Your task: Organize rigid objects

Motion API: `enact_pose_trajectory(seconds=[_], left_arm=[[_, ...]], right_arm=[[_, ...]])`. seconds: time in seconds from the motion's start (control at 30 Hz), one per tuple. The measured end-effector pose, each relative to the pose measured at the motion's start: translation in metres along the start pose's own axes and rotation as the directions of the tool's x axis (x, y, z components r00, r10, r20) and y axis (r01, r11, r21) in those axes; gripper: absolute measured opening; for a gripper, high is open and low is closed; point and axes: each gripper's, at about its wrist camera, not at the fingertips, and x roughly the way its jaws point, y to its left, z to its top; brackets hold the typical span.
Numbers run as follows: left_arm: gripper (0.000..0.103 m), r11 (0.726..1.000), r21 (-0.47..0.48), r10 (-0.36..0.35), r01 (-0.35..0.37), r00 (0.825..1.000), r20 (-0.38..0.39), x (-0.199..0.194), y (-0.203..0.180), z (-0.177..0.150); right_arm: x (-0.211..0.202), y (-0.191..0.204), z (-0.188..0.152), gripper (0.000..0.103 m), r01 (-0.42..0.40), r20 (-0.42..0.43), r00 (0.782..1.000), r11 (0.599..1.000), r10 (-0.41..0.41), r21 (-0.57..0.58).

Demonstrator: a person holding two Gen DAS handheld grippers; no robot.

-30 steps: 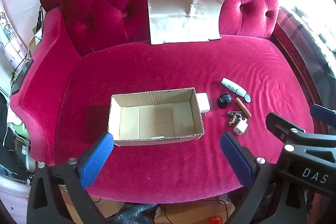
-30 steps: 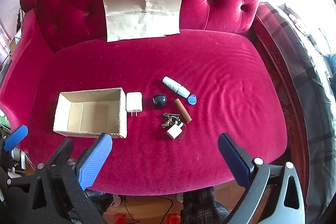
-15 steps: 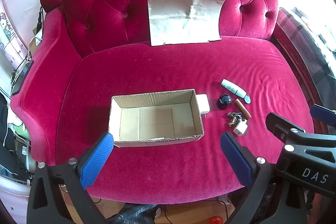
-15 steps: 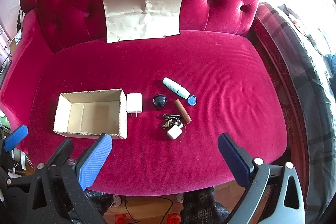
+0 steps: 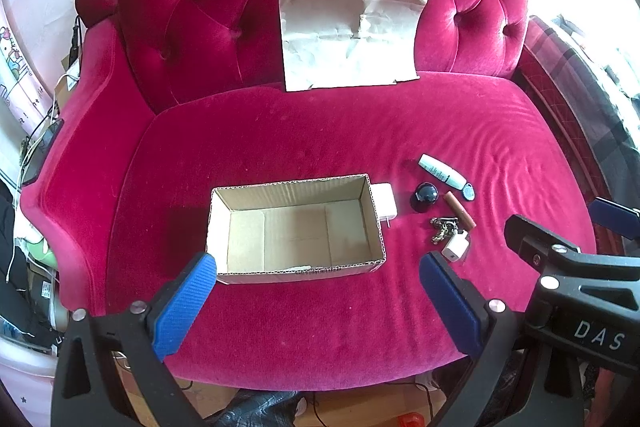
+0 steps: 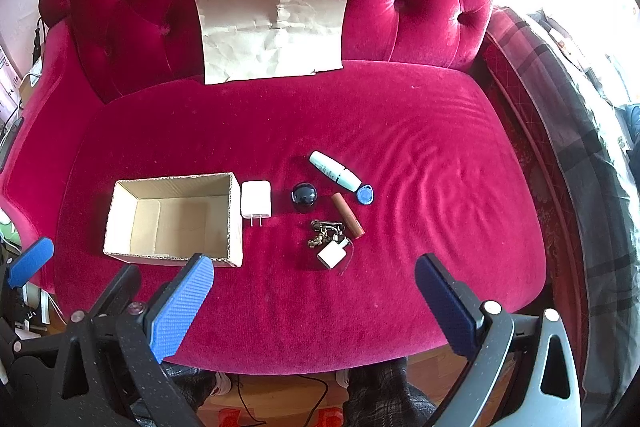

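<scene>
A: Start at the left of the seat. What's there?

B: An open cardboard box (image 6: 174,219) with nothing visible inside, sitting on the red velvet sofa (image 6: 400,131). Touching or just beside its right wall lies a white plug adapter (image 6: 256,202), prongs pointing toward the front edge.

A: And further right?

B: A small dark round object (image 6: 304,195), then a white tube (image 6: 334,171) lying diagonally, with a blue key fob (image 6: 365,194) at its lower end. Below those, a brown cylinder (image 6: 347,215) lies tilted, and beside it a bunch of keys (image 6: 325,233) against a small white cube charger (image 6: 332,254).

A: The tools?

B: The left gripper (image 5: 316,303) hangs over the front of the seat, blue pads spread wide, nothing between them; the box is just ahead of its left pad. The right gripper (image 6: 316,303) is likewise spread and empty, near the front edge, the keys ahead of it.

A: Anything behind?

B: A creased brown paper sheet (image 6: 272,31) leans on the tufted backrest.
</scene>
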Motion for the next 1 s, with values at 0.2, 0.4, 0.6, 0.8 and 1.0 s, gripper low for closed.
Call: enact_pose_trajectory(seconds=[0.2,0.4,0.6,0.8,1.0], left_arm=[[0.103,1.000,0.001,0.000,0.000,1.000,0.006,-0.0017,0.0001,0.0010],[0.103,1.000,0.001,0.001,-0.001,1.000,0.009,-0.0018,-0.0006,0.0003],[0.103,1.000,0.000,0.000,0.000,1.000,0.005,0.0004,-0.0006,-0.0002],[0.103,1.000,-0.004,-0.005,0.005,1.000,0.008,0.0017,0.0028,0.0006],[0.103,1.000,-0.002,-0.007,0.007,1.000,0.008,0.0037,0.0039,0.0018]], right_arm=[[-0.0029,0.0002,0.0021,0.103,-0.001,0.007,1.000,1.000,0.001,0.000],[-0.0030,0.0009,0.0029,0.103,-0.002,0.006,1.000,1.000,0.002,-0.002],[-0.0016,0.0027,0.0044,0.103,-0.001,0.004,1.000,1.000,0.001,-0.005],[-0.0011,0.0034,0.0049,0.103,-0.003,0.006,1.000,1.000,0.003,-0.006],[-0.0005,0.0042,0.0046,0.103,-0.003,0.007,1.000,1.000,0.003,-0.008]])
